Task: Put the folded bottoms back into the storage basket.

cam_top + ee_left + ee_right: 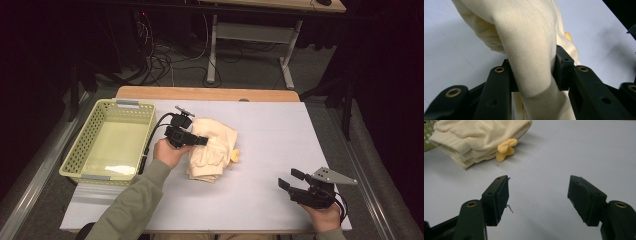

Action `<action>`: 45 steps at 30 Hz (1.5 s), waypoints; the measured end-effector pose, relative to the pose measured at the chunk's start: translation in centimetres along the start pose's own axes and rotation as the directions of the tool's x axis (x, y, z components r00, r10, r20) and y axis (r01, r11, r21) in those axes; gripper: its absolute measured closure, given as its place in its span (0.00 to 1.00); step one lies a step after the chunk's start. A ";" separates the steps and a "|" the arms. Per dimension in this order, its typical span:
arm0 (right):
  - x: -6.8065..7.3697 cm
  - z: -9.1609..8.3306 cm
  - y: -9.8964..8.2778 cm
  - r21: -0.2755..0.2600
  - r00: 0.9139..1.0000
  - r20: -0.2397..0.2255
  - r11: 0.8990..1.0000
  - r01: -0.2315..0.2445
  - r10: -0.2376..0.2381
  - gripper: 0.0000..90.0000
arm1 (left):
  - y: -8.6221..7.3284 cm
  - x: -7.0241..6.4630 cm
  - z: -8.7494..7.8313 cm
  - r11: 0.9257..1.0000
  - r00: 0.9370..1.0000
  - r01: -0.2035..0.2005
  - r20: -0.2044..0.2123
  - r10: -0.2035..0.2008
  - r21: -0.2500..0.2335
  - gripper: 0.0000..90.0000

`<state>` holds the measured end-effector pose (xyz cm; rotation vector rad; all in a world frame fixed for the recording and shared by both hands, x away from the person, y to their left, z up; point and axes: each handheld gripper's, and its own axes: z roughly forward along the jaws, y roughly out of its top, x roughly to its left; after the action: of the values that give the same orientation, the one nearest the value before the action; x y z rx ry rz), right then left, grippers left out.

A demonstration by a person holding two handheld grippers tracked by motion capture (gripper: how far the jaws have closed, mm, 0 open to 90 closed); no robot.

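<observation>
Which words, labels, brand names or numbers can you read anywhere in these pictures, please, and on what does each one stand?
None: no readable text stands on anything here.
The folded cream garment shows plain ribbed fabric, with no printed label visible.
The pale green basket has bare perforated walls.
The left gripper and right gripper carry no markings.
The white table is unmarked.

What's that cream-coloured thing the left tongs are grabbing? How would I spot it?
On the white table, just right of the pale green basket, lies a folded cream garment. The left tongs are clamped on a fold of it. A small yellow bow sticks out at its right edge.
</observation>
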<state>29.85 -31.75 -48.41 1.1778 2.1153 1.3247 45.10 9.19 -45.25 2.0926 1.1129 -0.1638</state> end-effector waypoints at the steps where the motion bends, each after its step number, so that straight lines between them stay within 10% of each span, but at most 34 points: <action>1: 0.0 0.0 0.0 0.000 1.000 0.000 1.000 0.000 0.000 0.38 | 0.0 -0.1 -0.1 1.000 1.000 -0.002 0.000 0.002 0.000 0.70; 45: 0.0 0.0 0.0 0.005 1.000 0.001 1.000 -0.004 0.004 0.37 | 0.6 -1.0 -2.8 0.999 1.000 -0.027 -0.003 0.027 -0.045 0.70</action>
<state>29.87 -31.78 -48.45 1.1851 2.1177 1.3214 44.27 10.16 -42.52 2.0670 1.0802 -0.1221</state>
